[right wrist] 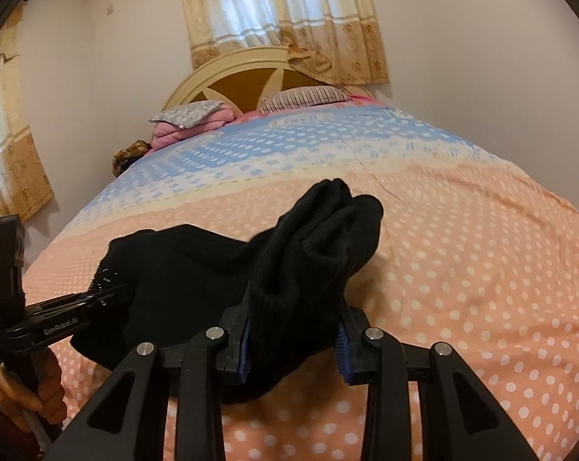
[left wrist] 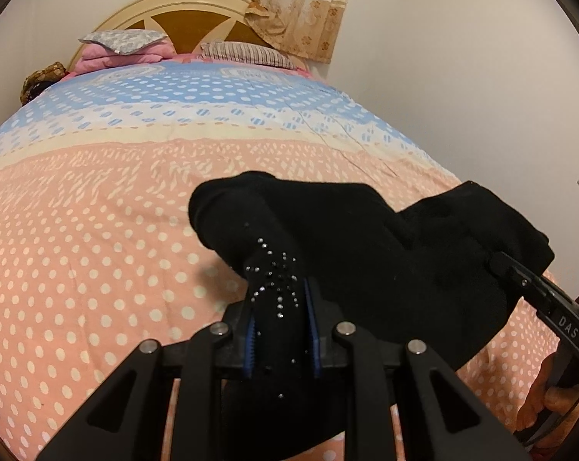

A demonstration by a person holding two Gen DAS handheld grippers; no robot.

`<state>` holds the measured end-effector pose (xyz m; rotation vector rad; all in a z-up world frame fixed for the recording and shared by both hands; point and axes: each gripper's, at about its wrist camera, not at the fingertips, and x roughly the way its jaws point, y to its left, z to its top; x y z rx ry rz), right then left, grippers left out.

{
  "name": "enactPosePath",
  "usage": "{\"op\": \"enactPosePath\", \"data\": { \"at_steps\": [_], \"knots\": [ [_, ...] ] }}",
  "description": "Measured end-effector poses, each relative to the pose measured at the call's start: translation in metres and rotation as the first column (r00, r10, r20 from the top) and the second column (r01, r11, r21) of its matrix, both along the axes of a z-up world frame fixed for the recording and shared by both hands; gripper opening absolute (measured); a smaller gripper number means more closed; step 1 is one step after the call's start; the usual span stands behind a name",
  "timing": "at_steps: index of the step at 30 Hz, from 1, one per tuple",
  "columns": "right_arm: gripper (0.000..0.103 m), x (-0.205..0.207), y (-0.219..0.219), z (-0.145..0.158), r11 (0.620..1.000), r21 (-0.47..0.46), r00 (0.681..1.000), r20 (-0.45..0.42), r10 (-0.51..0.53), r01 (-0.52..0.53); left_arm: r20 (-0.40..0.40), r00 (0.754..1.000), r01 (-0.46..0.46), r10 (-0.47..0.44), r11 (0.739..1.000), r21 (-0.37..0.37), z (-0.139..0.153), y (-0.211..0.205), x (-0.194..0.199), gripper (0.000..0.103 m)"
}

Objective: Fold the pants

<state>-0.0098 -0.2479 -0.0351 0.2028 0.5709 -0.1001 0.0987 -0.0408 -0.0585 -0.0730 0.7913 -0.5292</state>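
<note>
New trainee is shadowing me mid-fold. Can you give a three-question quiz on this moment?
1. True or false: the black pants lie flat on the bedspread, untouched.
2. Which gripper clamps the rhinestone patch? A. left B. right
3. What lies at the headboard?

Key:
1. False: the left gripper and right gripper both hold them.
2. A
3. Pillows.

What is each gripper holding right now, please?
Left gripper: closed on the black pants, at the studded part.
Right gripper: closed on a thicker bunch of the same pants.
</note>
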Motion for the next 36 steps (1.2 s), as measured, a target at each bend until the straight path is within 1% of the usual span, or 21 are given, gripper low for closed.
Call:
{"op": "enactPosePath", "data": {
  "at_steps": [5, 10, 13, 16, 19, 21, 27, 33, 34, 36],
  "knots": [
    [0.035, 0.009, 0.014, 0.010, 0.999, 0.003, 0.999, 0.013, 0.038, -0.038, 0.010, 0.999, -0.038, 0.038, 0.999, -0.019, 0.004, 0.017, 0.008, 0.022],
    [0.035, 0.030, 0.039, 0.024, 0.994, -0.022, 0.994, 0.035, 0.106, -0.106, 0.024, 0.994, -0.110, 0.111, 0.994, -0.026, 0.010, 0.045, 0.020, 0.022],
    [0.035, 0.048, 0.062, 0.031, 0.984, -0.052, 0.984, 0.047, 0.170, -0.168, 0.033, 0.985, -0.171, 0.171, 0.985, -0.021, 0.012, 0.069, 0.029, 0.022],
    [0.035, 0.073, 0.091, 0.035, 0.970, -0.065, 0.969, 0.062, 0.237, -0.233, 0.045, 0.969, -0.241, 0.241, 0.970, -0.015, 0.015, 0.096, 0.039, 0.022],
    [0.035, 0.095, 0.116, 0.037, 0.955, -0.063, 0.953, 0.074, 0.293, -0.288, 0.066, 0.949, -0.309, 0.309, 0.951, -0.005, 0.018, 0.123, 0.048, 0.022],
    [0.035, 0.111, 0.138, 0.038, 0.942, -0.069, 0.939, 0.083, 0.332, -0.327, 0.083, 0.929, -0.361, 0.360, 0.932, 0.004, 0.021, 0.144, 0.054, 0.022],
    [0.035, 0.157, 0.191, 0.034, 0.913, -0.052, 0.908, 0.097, 0.408, -0.405, 0.141, 0.878, -0.469, 0.458, 0.881, 0.060, 0.021, 0.177, 0.072, 0.022],
    [0.035, 0.198, 0.237, 0.025, 0.896, -0.034, 0.891, 0.094, 0.444, -0.443, 0.189, 0.825, -0.557, 0.533, 0.824, 0.108, 0.014, 0.205, 0.096, 0.022],
    [0.035, 0.200, 0.239, 0.022, 0.895, -0.032, 0.890, 0.092, 0.447, -0.446, 0.191, 0.818, -0.567, 0.542, 0.815, 0.119, 0.011, 0.208, 0.102, 0.022],
    [0.035, 0.214, 0.249, 0.016, 0.893, -0.027, 0.890, 0.080, 0.450, -0.449, 0.180, 0.812, -0.579, 0.556, 0.806, 0.122, 0.006, 0.216, 0.106, 0.022]
  ]
}}
